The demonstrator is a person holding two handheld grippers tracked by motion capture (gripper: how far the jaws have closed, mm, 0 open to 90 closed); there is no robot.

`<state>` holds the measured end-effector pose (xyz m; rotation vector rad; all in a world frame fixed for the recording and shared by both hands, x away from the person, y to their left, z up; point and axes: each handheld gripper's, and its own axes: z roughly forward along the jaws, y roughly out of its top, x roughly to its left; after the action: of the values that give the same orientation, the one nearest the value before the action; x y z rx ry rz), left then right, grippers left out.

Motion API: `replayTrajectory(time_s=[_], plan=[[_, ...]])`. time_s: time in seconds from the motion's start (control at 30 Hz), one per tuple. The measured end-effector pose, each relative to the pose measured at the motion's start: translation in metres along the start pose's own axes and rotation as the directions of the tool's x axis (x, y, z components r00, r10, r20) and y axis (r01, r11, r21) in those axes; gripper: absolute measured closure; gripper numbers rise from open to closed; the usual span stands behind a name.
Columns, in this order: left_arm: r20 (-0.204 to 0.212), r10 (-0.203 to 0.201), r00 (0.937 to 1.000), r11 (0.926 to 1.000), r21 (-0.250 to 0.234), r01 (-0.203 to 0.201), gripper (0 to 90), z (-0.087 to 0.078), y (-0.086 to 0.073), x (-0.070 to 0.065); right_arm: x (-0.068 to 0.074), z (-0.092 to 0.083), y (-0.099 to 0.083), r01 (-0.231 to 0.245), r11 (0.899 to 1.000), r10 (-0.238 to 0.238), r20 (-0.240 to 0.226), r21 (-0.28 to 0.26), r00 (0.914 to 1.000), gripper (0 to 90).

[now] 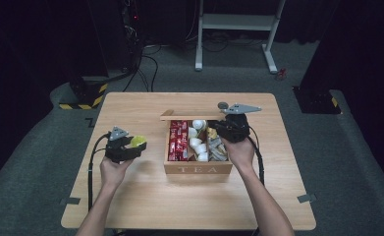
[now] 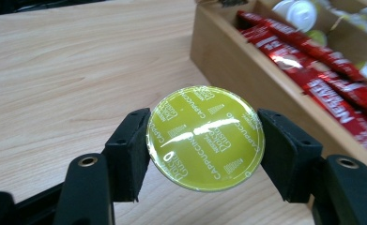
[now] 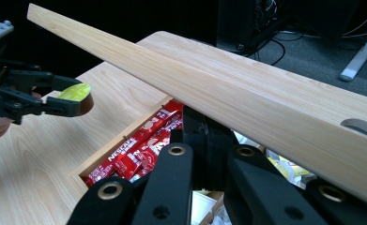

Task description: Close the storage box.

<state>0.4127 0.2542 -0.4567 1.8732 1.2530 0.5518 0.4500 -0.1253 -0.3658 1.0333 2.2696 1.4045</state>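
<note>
The left tool (image 1: 130,145) is clamped on a round coffee capsule with a shiny yellow-green foil top (image 2: 205,138), one black pad pressing on each side of its rim. In the left gripper view the foil faces the camera and carries white print. The capsule is in the air above the light wooden counter (image 1: 130,196), to the left of the open wooden tea box (image 1: 198,169) and apart from it. In the right gripper view the same capsule (image 3: 76,93) shows at the far left, in the tip of the left tool (image 3: 66,105).

The right tool (image 1: 229,129) is at the right rear of the box and is closed on the edge of the box's raised wooden lid (image 3: 247,101), which slants across the right gripper view just above the black jaws.

Inside the box, red stick sachets (image 1: 178,140) fill the left compartment, white capsules (image 1: 196,142) lie in the middle one, and mixed yellowish packets (image 1: 218,150) lie in the right one.
</note>
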Motion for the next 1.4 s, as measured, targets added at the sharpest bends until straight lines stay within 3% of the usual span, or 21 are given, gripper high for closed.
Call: replayTrajectory(time_s=[0.13, 0.23, 0.63, 0.9, 1.07, 1.4], plan=[[-0.020, -0.005, 0.9998, 1.0000, 0.008, 0.005, 38.4, 0.006, -0.004, 0.003, 0.000, 0.000, -0.001, 0.006, 1.000, -0.006, 0.000, 0.000, 1.0000, 90.0], [-0.027, -0.049, 0.9984, 0.9986, 0.017, 0.050, 38.4, 0.021, -0.009, 0.006, 0.000, 0.000, -0.001, 0.005, 1.000, -0.005, -0.001, -0.003, 1.0000, 89.9], [-0.052, -0.037, 0.9980, 0.9980, 0.050, 0.040, 38.2, 0.047, -0.016, 0.001, 0.001, 0.002, -0.001, 0.004, 1.000, -0.004, -0.005, 0.012, 1.0000, 89.9], [-0.054, -0.048, 0.9974, 0.9977, 0.044, 0.051, 38.0, 0.051, -0.018, -0.001, 0.000, 0.002, -0.001, 0.003, 1.000, -0.003, -0.007, 0.011, 1.0000, 89.9], [-0.051, -0.028, 0.9983, 0.9975, 0.064, 0.031, 37.2, 0.054, -0.020, -0.003, 0.000, 0.001, -0.001, 0.001, 1.000, -0.001, -0.004, 0.011, 1.0000, 89.9], [-0.020, -0.038, 0.9991, 0.9978, 0.053, 0.039, 25.1, 0.049, -0.019, -0.002, 0.001, 0.001, -0.002, -0.002, 1.000, 0.002, -0.004, 0.019, 1.0000, 89.9]])
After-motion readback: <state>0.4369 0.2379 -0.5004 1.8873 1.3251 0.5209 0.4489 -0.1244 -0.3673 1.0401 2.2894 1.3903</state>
